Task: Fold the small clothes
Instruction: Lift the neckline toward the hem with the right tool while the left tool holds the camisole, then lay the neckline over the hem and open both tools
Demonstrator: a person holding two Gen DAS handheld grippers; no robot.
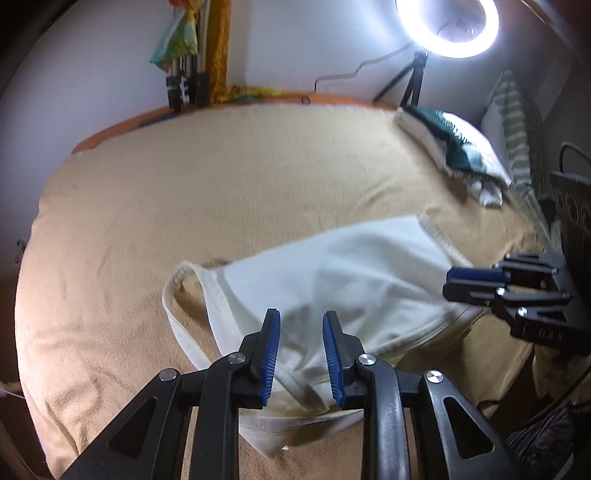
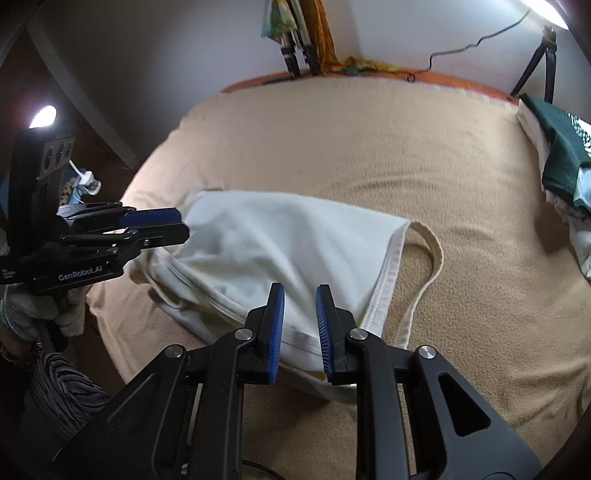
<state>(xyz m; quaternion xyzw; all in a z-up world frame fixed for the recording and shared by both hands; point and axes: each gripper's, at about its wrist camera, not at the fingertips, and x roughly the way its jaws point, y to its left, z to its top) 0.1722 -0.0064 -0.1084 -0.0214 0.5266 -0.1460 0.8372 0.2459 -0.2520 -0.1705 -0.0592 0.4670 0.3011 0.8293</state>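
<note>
A small white garment (image 1: 332, 273) with thin straps lies partly folded on a tan blanket (image 1: 184, 192); it also shows in the right wrist view (image 2: 280, 240). My left gripper (image 1: 301, 317) is open, its blue pads just above the garment's near edge. It shows from the side in the right wrist view (image 2: 181, 223), at the garment's left end. My right gripper (image 2: 300, 291) is open over the garment's near hem. It shows at the garment's right end in the left wrist view (image 1: 448, 282). Neither gripper holds cloth.
A pile of folded clothes (image 1: 461, 147) with a dark green piece on top lies at the far right of the blanket, also in the right wrist view (image 2: 565, 162). A ring light (image 1: 448, 26) on a tripod stands behind. An orange edge (image 2: 461, 83) borders the back.
</note>
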